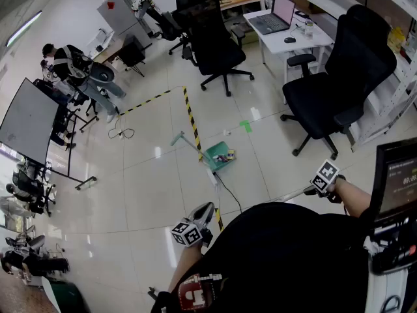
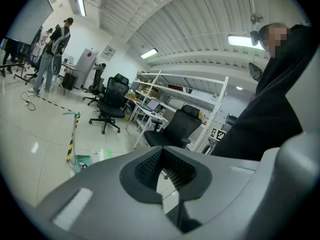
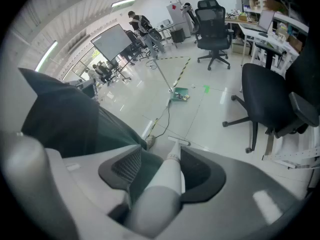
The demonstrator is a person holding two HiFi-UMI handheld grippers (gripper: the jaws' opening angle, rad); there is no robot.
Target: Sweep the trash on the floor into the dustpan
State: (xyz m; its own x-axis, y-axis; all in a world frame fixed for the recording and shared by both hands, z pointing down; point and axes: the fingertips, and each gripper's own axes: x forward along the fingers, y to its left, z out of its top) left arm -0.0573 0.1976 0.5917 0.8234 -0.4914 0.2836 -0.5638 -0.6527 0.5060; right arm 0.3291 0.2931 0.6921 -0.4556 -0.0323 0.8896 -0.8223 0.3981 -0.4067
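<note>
A green dustpan with a long upright handle stands on the pale floor ahead of me, with small coloured trash in it. It also shows in the left gripper view as the dustpan and in the right gripper view as the dustpan. My right gripper is shut on the pale broom handle, which slopes down to the floor near my feet. In the head view the right gripper is at the right, and my body hides most of the handle. My left gripper is shut with nothing in it, its pads meeting at the tips.
A yellow-black tape line runs past the dustpan, and a black cable trails from it towards me. Black office chairs and a desk with a laptop stand at the right. People and a dark screen are far left.
</note>
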